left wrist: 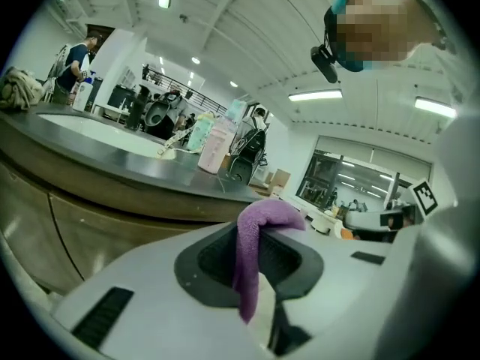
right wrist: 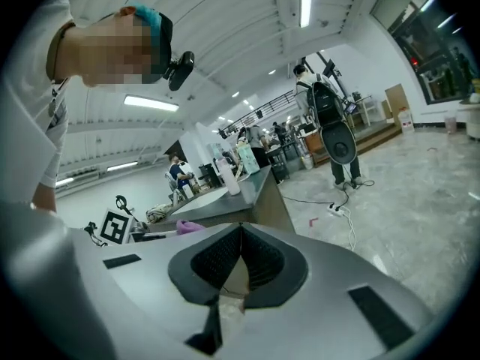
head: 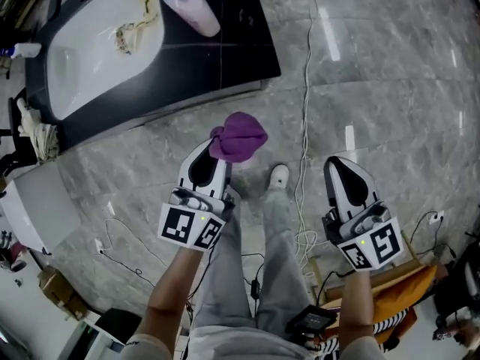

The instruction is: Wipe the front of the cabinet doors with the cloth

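**Purple cloth clamped in the left gripper, short of the cabinet**

Head view, looking steeply down onto a grey marble floor (head: 375,88). At lower centre-left, the left gripper (head: 212,152), jaws clamped on a purple cloth (head: 238,136). Cloth bunched into a loose ball just past the jaw tips, near the middle of the frame. In the left gripper view, the cloth draped over the black pads and down between them, with one fold hanging toward the bottom of the frame.

At lower right of the head view, the right gripper (head: 343,165), well apart from the cloth. In the right gripper view, jaws closed together, pads meeting, nothing held between them.

Across the upper left of the head view, a dark tabletop (head: 225,43) with a white sink (head: 90,51) set into it. At the top edge, beside the basin, a pink bottle (head: 191,7). In the left gripper view, brown cabinet doors (left wrist: 52,231) filling the left side of the frame under the tabletop edge. Cloth apart from the doors, not touching them.

Right of centre in the head view, a thin white cable (head: 306,103) trailing down the floor. At lower centre, between the two grippers, grey trousers (head: 247,276) and one white shoe (head: 279,175).
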